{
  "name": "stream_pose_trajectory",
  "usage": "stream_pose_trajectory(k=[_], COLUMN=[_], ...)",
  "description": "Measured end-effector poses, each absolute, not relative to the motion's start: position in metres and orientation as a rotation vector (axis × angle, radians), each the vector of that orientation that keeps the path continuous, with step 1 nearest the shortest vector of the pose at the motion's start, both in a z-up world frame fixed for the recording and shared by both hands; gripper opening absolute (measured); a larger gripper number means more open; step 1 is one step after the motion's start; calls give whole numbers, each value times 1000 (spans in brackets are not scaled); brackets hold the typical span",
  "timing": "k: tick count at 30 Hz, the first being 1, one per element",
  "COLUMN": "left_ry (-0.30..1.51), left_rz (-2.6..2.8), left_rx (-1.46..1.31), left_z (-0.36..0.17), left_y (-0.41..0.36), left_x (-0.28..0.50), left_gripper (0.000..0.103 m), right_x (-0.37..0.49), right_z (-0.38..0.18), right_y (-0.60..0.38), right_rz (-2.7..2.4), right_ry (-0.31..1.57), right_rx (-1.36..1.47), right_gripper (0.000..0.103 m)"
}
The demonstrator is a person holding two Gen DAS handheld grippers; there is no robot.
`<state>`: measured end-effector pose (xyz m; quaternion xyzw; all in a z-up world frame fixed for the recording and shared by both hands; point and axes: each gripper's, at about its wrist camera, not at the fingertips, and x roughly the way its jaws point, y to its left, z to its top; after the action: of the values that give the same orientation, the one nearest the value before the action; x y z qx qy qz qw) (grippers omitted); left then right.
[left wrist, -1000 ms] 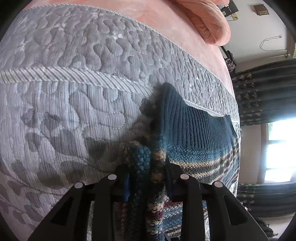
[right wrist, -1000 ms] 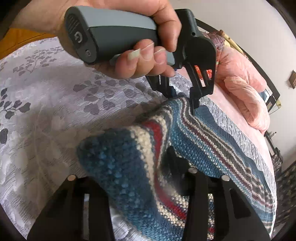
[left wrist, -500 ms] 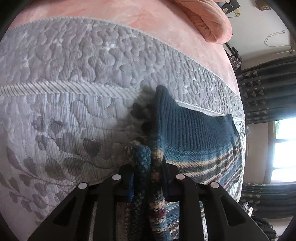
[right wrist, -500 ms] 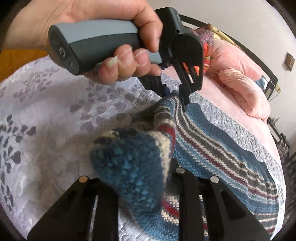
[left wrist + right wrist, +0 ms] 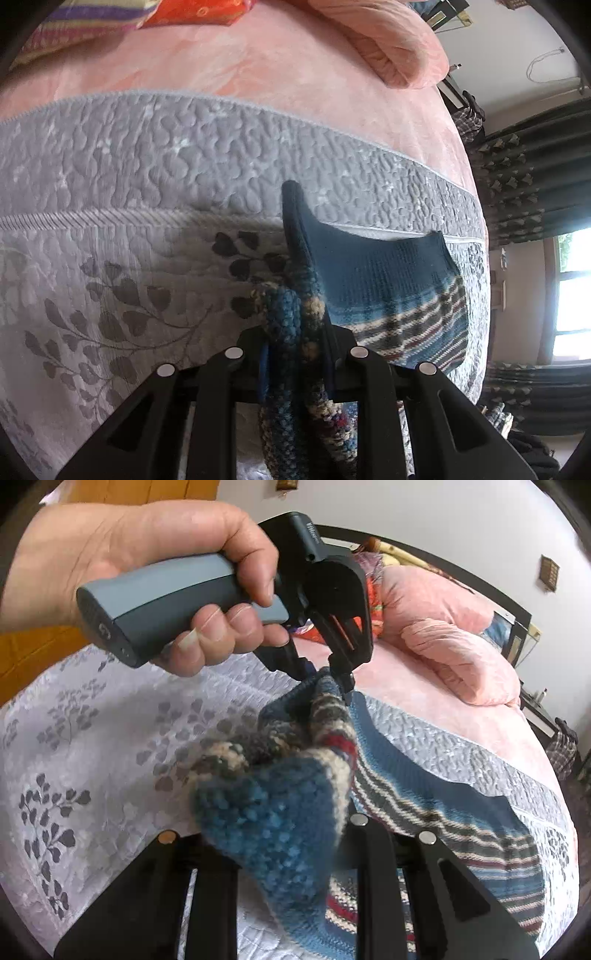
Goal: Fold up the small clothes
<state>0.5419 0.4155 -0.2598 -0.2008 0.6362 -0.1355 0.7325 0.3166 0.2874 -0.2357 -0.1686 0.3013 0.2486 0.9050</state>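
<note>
Here, two claws, the left claw (image 5: 295, 365) and right claw (image 5: 273, 849), each clamp tight on one striped knitted garment (image 5: 443, 812) above a grey quilted bed (image 5: 147, 177).

Home bedroom, quilted grey bedspread (image 5: 184, 155) over pink blanket (image 5: 258, 66), pink pillow (image 5: 461, 642), dark curtains (image 5: 524, 192), window (image 5: 572, 288)

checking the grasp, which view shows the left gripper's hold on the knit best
The right wrist view: the whole left gripper shows, shut on a bunched edge of the striped knit. The left wrist view shows the knit wedged between its fingers.
</note>
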Motion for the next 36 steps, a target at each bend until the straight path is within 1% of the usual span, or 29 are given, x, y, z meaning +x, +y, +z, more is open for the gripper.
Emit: stream_pose_trajectory(k=[15,36], left_ry=[1374,1334], left_rz=[-287,-294], left_rx=[-335,-221], left_z=[-191,-136], left_y=[355,259], left_x=[547,553], left_gripper=[21,21], right_x=[322,324], right_z=[-187,-158], right_y=[229,163], right_rz=[462,374], right_ry=[581,552], right_rx=[-249,-152], right_gripper=[19,19])
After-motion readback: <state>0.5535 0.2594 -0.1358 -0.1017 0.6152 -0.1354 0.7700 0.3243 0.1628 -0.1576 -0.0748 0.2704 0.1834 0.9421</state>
